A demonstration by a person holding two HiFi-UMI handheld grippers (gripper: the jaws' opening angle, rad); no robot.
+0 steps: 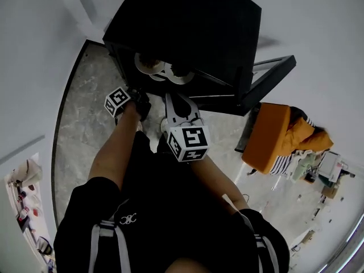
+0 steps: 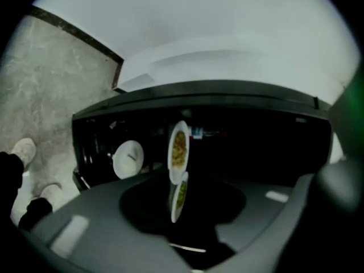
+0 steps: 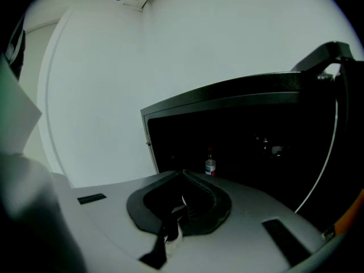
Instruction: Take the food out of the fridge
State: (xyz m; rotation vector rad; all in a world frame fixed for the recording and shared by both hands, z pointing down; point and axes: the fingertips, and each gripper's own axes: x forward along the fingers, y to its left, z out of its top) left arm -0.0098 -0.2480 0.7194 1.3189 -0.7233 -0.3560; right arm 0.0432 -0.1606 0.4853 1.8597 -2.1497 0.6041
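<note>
The small black fridge (image 1: 187, 21) stands on the floor with its door (image 1: 267, 81) swung open to the right. White plates (image 1: 151, 64) lie on its shelf. In the left gripper view, which is rolled sideways, one plate of yellowish food (image 2: 179, 149) and one of green food (image 2: 181, 195) show edge-on, with a white dish (image 2: 128, 159) beside them. My left gripper (image 1: 138, 102) is open in front of the shelf and holds nothing. My right gripper (image 1: 173, 100) is shut and empty, short of the opening. A small bottle (image 3: 210, 165) stands deep inside.
The fridge sits against a white wall on a grey marble floor (image 1: 85, 112). An orange cushion (image 1: 273, 135) and striped cloth lie on a chair to the right of the door. The person's white shoes (image 2: 24, 150) show in the left gripper view.
</note>
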